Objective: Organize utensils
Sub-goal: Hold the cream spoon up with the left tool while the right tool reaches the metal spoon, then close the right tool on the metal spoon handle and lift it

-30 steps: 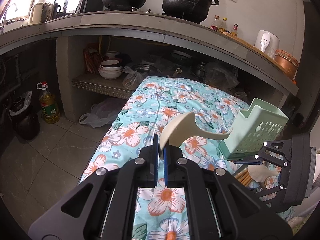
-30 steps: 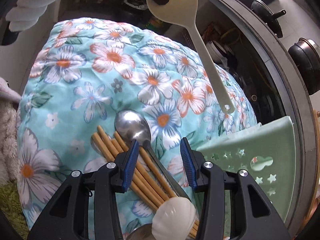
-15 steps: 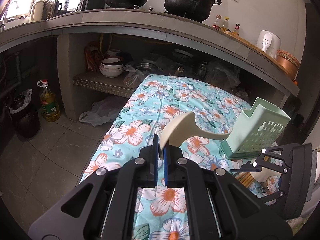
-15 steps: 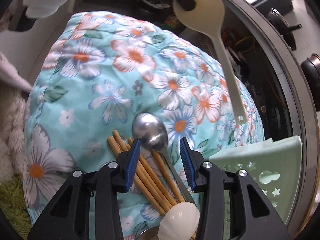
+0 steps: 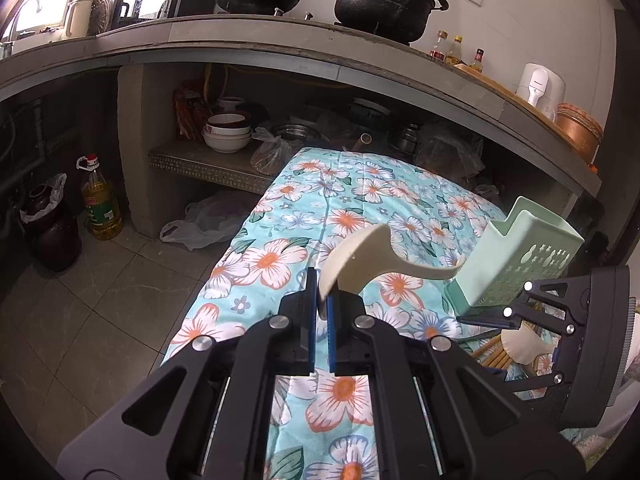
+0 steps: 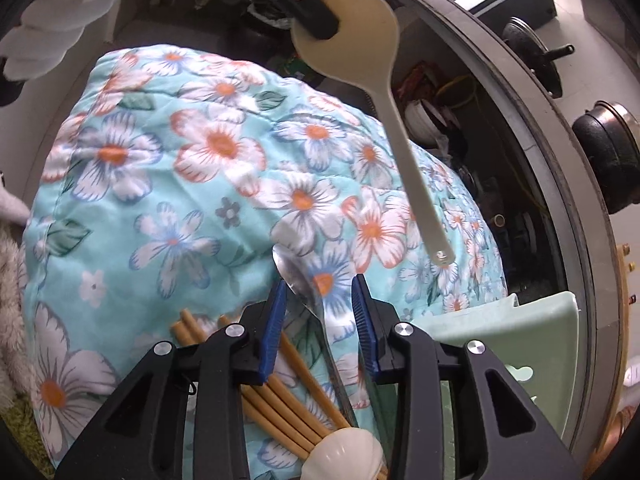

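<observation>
My left gripper (image 5: 319,307) is shut on the bowl of a cream plastic spoon (image 5: 366,258) and holds it in the air, its handle reaching toward the mint green utensil basket (image 5: 524,260). The same spoon (image 6: 384,92) shows in the right wrist view, its handle tip above the basket (image 6: 516,344). My right gripper (image 6: 320,312) is open, its fingers on either side of a metal spoon (image 6: 298,274) that lies on the floral cloth (image 6: 168,184). Several wooden chopsticks (image 6: 276,396) and a white shell-shaped spoon (image 6: 340,456) lie under it.
The cloth (image 5: 320,216) covers a low table that drops to a tiled floor (image 5: 92,288) on the left. A concrete counter (image 5: 280,52) with pots stands behind. A shelf with bowls (image 5: 228,132) and an oil bottle (image 5: 100,204) lie below it.
My right gripper has moved forward along the metal spoon, so its bowl now sits between the fingertips. My left gripper has carried the cream spoon a little further from the basket.
</observation>
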`<state>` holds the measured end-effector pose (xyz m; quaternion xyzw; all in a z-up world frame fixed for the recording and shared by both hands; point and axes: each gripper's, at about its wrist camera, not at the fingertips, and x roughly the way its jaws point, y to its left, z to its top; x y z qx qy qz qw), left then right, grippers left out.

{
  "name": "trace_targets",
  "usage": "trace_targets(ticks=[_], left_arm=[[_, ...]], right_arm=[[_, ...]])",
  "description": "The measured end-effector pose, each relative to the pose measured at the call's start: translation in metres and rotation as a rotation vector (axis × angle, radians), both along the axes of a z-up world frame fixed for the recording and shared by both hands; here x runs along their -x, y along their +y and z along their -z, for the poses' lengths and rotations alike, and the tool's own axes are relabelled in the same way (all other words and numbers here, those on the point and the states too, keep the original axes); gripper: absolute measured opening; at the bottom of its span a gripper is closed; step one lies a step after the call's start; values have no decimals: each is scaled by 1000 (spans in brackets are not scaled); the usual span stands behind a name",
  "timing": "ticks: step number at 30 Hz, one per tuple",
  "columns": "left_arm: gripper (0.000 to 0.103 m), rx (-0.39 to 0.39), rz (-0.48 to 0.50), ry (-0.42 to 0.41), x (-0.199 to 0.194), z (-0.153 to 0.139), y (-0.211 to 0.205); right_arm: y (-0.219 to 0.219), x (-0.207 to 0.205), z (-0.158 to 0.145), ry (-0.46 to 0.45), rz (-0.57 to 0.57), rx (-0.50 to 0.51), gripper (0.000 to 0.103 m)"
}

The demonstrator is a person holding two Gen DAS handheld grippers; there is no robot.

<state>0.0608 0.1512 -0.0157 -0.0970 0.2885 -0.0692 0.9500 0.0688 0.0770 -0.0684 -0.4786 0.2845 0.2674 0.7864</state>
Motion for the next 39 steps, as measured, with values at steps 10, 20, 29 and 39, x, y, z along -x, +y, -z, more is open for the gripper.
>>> trace_targets(ticks=[10,20,29,39], left_arm=[[3,5,-1,4,-1,1,0],[3,-2,-7,-9,0,-2,1],[4,-4,-2,-10,2,-4,0],[4,-3,-2,-7,2,-4,1]], right_arm=[[12,-4,17,-28,-15,37,18],[16,0,19,-83,4,80,12],[15,-4,32,-78,30,145,17],[17,-26,23,-57,96,140,50]])
